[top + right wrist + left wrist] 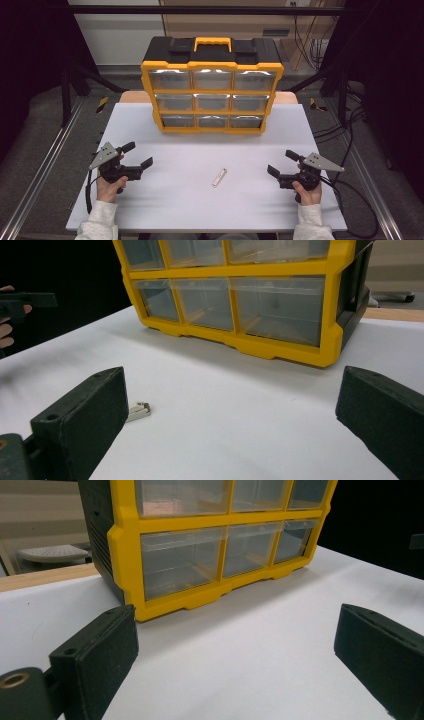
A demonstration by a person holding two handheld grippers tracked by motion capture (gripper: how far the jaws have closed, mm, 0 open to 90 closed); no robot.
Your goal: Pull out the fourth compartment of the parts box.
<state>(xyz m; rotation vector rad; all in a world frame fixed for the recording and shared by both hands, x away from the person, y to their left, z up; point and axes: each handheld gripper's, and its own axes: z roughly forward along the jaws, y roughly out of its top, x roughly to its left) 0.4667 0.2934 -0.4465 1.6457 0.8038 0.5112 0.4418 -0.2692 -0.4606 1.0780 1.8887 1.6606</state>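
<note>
Clip (219,177), small and pale, lies flat on the white table (165,205), between my left tongs (136,161) and right tongs (281,163), nearer the right pair. Both stand apart, empty. Bare room surrounds it; the yellow drawer cabinet (212,92) stands far. No legible writing.
</note>
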